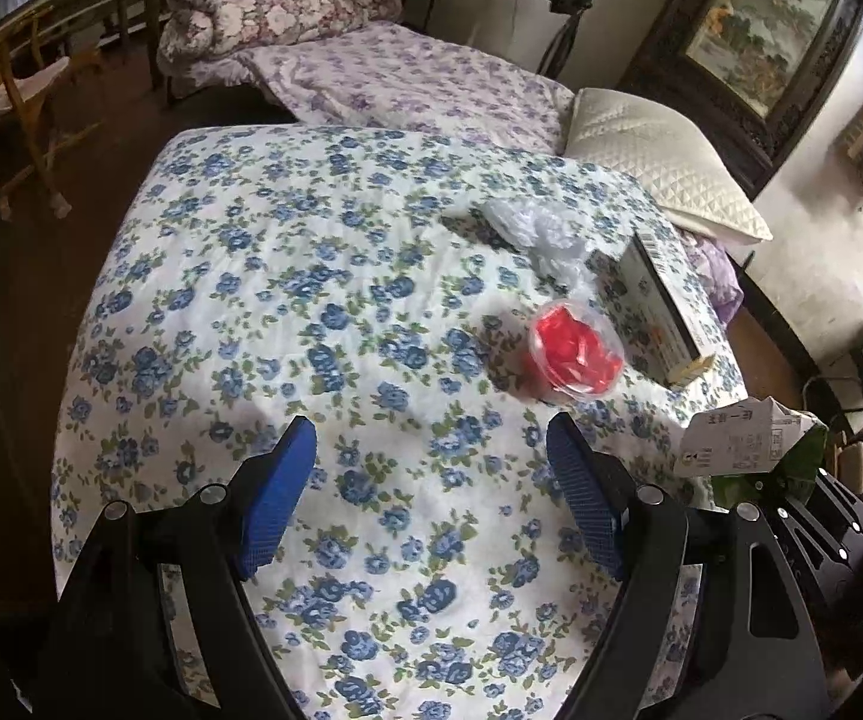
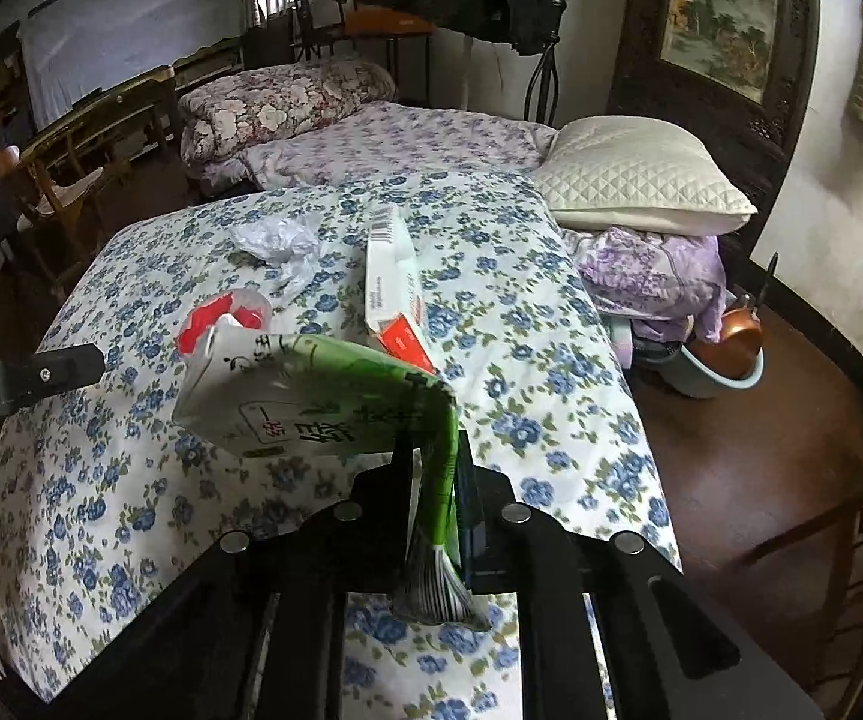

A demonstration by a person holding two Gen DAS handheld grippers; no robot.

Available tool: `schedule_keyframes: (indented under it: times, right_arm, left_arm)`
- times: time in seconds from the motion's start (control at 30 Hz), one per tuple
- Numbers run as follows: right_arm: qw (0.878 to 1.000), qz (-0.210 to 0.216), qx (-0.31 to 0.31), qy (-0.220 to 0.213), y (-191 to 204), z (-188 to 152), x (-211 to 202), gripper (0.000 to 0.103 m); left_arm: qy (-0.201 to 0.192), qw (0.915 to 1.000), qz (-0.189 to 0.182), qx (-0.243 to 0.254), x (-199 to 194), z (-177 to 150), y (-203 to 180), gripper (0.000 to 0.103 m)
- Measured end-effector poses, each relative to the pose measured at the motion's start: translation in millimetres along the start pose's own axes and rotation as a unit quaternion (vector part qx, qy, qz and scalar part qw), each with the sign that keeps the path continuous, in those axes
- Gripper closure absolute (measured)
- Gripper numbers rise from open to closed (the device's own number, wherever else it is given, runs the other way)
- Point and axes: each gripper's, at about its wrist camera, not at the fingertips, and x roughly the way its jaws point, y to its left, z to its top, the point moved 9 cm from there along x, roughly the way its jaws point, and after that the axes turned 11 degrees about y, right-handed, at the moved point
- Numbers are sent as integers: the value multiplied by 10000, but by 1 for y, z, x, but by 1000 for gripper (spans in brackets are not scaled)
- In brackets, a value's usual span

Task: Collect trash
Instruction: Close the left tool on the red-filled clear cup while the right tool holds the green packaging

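Observation:
My left gripper (image 1: 431, 450) is open and empty above the blue-flowered bedspread (image 1: 323, 324). Just ahead and right of it lies a clear plastic cup with red wrapping inside (image 1: 575, 354). Beyond the cup lie a crumpled clear plastic bag (image 1: 536, 228) and a flat white cardboard box (image 1: 659, 306). My right gripper (image 2: 437, 468) is shut on a flattened green and white drink carton (image 2: 323, 396), held above the bed; it shows at the right edge of the left wrist view (image 1: 743, 438). The cup (image 2: 221, 318), bag (image 2: 278, 240) and box (image 2: 395, 294) lie behind the carton.
A white quilted pillow (image 2: 641, 180) and a purple-flowered quilt (image 2: 395, 144) lie at the far end of the bed, with a rolled floral blanket (image 2: 275, 102) behind. Wooden chairs (image 1: 29, 96) stand left. A basin with a copper pot (image 2: 725, 354) sits on the floor, right.

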Motion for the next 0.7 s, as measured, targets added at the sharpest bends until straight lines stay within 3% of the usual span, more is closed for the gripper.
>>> schedule_keyframes:
  times: [0.2,0.5,0.7]
  right_arm:
    - [9999,84,-7,58,-1,-4,3,89]
    - [9995,296,-36,143,-5,-8,7,89]
    - [9988,401,134,247,-16,-7,11,89]
  left_arm:
    - [-114,9992,-351,179,2,4,-27,19]
    - [25,9962,166,853,45,11,-69,16]
    - [94,9973,117,719,62,24,-71,16]
